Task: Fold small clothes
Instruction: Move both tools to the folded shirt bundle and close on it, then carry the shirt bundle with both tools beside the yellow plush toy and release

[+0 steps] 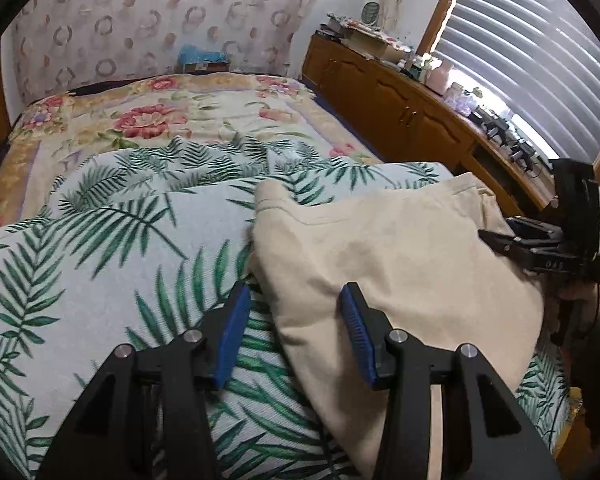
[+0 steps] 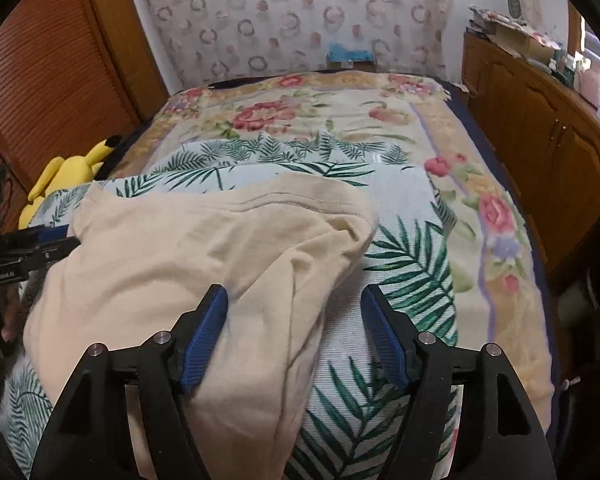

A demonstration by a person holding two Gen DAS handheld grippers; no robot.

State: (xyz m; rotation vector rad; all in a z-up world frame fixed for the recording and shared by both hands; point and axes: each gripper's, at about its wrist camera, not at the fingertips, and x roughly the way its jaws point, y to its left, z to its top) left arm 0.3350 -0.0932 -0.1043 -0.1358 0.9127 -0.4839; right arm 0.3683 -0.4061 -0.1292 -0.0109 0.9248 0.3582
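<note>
A cream garment lies in a loose folded heap on the palm-leaf cover of the bed. My left gripper is open, its jaws straddling the garment's left edge just above the cloth. My right gripper is open over the garment's right edge, with the left pad over the cloth and the right pad over the leaf cover. Each gripper shows in the other's view, the right one at the garment's far side and the left one at its left edge.
A floral blanket covers the far half of the bed. A wooden cabinet with clutter runs along the right under the window blinds. A yellow plush toy lies at the bed's left edge by a wooden louvred door.
</note>
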